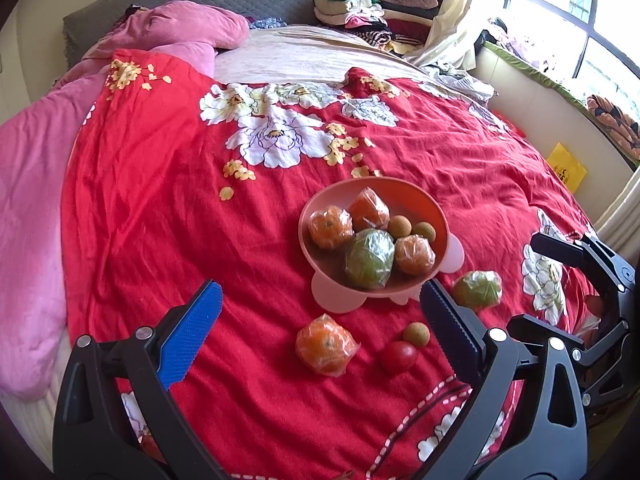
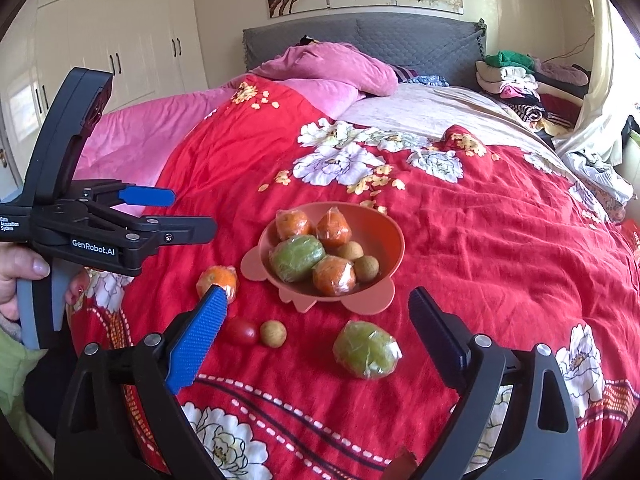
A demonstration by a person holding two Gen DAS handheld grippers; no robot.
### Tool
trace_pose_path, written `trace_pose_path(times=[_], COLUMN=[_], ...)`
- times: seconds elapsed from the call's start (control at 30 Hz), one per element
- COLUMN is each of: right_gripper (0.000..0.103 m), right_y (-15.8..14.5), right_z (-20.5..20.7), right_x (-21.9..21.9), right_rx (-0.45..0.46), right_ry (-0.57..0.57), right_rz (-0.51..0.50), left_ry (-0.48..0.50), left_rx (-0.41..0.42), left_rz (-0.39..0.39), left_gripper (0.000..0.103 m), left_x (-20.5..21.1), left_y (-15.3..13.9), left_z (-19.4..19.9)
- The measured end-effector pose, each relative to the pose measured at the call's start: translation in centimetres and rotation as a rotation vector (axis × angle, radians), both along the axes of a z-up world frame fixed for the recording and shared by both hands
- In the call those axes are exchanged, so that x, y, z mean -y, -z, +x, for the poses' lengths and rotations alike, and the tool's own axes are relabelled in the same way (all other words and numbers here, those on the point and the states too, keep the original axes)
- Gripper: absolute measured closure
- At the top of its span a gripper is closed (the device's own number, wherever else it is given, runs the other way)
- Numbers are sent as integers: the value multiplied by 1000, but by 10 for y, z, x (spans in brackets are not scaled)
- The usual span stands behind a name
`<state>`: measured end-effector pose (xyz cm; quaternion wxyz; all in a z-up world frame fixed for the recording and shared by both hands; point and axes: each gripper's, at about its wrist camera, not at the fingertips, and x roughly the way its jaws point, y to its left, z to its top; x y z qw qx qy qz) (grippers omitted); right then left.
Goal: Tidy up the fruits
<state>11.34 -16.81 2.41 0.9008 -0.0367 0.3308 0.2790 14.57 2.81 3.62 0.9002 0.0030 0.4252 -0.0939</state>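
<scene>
On the red flowered bedspread point(image 1: 160, 200): a pink bowl point(image 2: 384, 232) holding three wrapped oranges point(image 1: 331, 227), one wrapped green fruit point(image 1: 369, 258) and two small brown round fruits point(image 1: 399, 225).

Loose on the cover in front of the bowl — a fourth wrapped orange point(image 1: 325, 345), a small red tomato point(image 1: 398, 357) just beside another brown round fruit point(image 1: 416, 334), and a second wrapped green fruit point(image 2: 366, 349) off to the right.

Left claw point(image 1: 320, 332) spread wide, empty, poised above the loose orange and tomato. Right claw point(image 2: 316, 332) likewise wide and empty, straddling the tomato, brown fruit and green fruit without touching any.

Further back: a pink quilt point(image 2: 160, 128), grey headboard point(image 2: 400, 36), folded clothes point(image 2: 516, 76) stacked near the window side.
</scene>
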Motion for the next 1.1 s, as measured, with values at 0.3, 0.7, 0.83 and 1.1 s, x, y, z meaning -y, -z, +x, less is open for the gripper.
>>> trace_pose_path(times=[0.3,0.7,0.83,1.1], right_gripper=[10,10,11,21], right_y=[11,27,35,50], right_z=[-9,-20,-22,-22], right_x=[-6,-15,-19,-24], right_rx=[-20,-52,-68,-102], right_ry=[-9,-40,-45,-59], right_rz=[-37,-70,-84,-104], left_ry=[-5,-7,-13,1], left_rx=[-19,-50,-68,-102], left_rz=[-3,-1,-1,7], left_gripper=[10,10,10,10], left_x=[-3,-6,-8,-5], left_y=[9,23,31,46], left_z=[-12,-26,-31,-40])
